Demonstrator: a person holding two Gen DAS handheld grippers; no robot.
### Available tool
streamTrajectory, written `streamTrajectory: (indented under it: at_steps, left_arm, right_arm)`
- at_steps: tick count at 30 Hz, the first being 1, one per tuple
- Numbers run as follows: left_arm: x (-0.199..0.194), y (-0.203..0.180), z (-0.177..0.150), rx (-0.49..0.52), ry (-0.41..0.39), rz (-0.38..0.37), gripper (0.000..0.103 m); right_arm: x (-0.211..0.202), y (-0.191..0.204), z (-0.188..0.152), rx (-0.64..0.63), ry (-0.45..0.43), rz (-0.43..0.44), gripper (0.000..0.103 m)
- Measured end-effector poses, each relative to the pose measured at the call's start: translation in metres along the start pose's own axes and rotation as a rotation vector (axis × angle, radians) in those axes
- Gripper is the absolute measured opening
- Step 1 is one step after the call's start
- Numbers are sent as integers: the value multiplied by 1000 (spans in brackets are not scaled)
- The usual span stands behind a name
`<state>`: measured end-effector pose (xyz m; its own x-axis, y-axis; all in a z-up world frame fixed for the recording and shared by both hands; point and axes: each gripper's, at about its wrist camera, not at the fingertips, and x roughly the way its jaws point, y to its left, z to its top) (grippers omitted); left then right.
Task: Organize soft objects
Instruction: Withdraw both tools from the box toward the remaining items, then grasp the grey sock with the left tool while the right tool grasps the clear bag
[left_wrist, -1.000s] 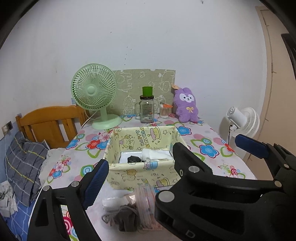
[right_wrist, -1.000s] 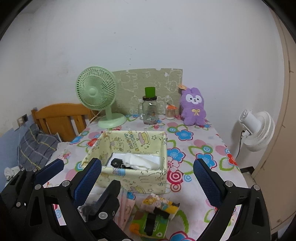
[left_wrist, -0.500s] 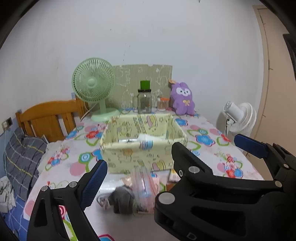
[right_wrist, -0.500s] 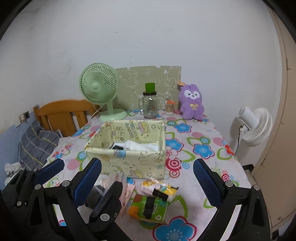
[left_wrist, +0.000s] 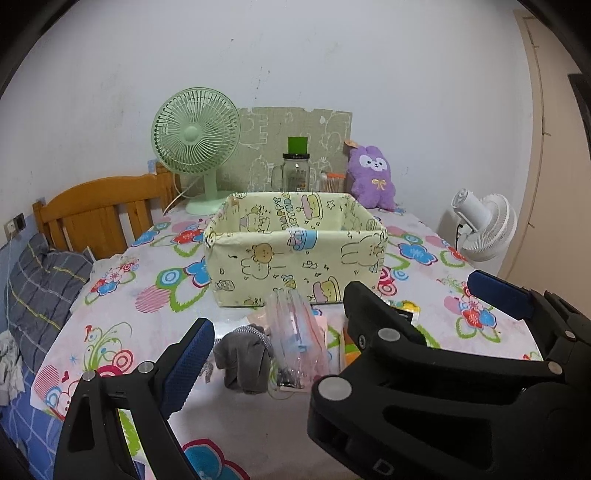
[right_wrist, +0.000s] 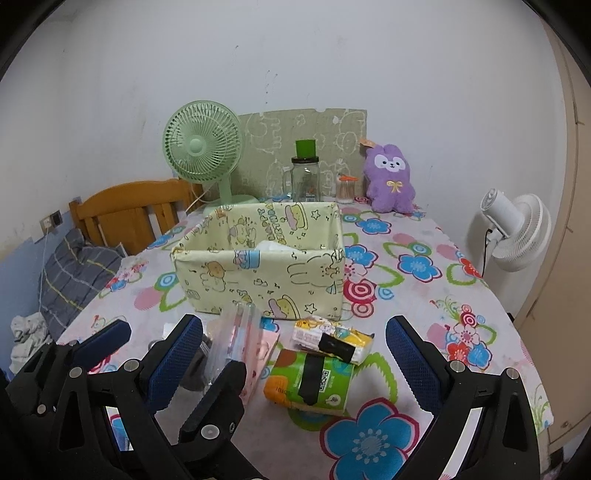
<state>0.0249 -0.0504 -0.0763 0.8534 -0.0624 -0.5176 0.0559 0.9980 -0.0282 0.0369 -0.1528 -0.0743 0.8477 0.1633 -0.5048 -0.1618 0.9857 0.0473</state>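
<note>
Left wrist view looks across a table (left_wrist: 122, 325) covered with a flowered cloth. A pale yellow fabric storage bin (left_wrist: 295, 258) printed with cartoon animals sits near the middle of the table, open at the top. Between the bin and the near edge lies a small cluster of soft things. A crumpled grey sock (left_wrist: 242, 356) lies at the left of the cluster, with a clear zip bag (left_wrist: 295, 339) touching its right side.

Right wrist view shows the rest of the cluster: a green tissue pack (right_wrist: 310, 380) nearest the near edge, long axis running left to right, and a yellow tissue pack (right_wrist: 332, 339) just behind it, tilted toward the bin.

The left gripper (left_wrist: 336, 321) is spread wide with nothing between its fingers; the sock and bag lie straight ahead and slightly below, between the blue pads. The right gripper (right_wrist: 295, 362) is likewise wide open and empty, with the green pack centred between its pads.

Judged from this, the left hand is nearer the sock and the right hand nearer the tissue packs. The bin lies beyond both.
</note>
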Motion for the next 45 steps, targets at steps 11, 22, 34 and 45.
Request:
streamTrajectory:
  at_steps: [11, 22, 34, 45]
  left_arm:
    - [17, 15, -9, -13, 37, 93, 84]
    - [39, 39, -15, -66, 124, 109, 62]
    - [61, 46, -28, -78, 194, 64, 46]
    - [56, 53, -27, -80, 190, 44, 32]
  right_arm:
    - [20, 3, -11, 1, 50, 12, 101]
    - [45, 6, -14, 24, 120, 26, 101]
    - [68, 23, -19, -6, 197, 35, 92]
    - [83, 36, -22, -8, 250, 85, 81]
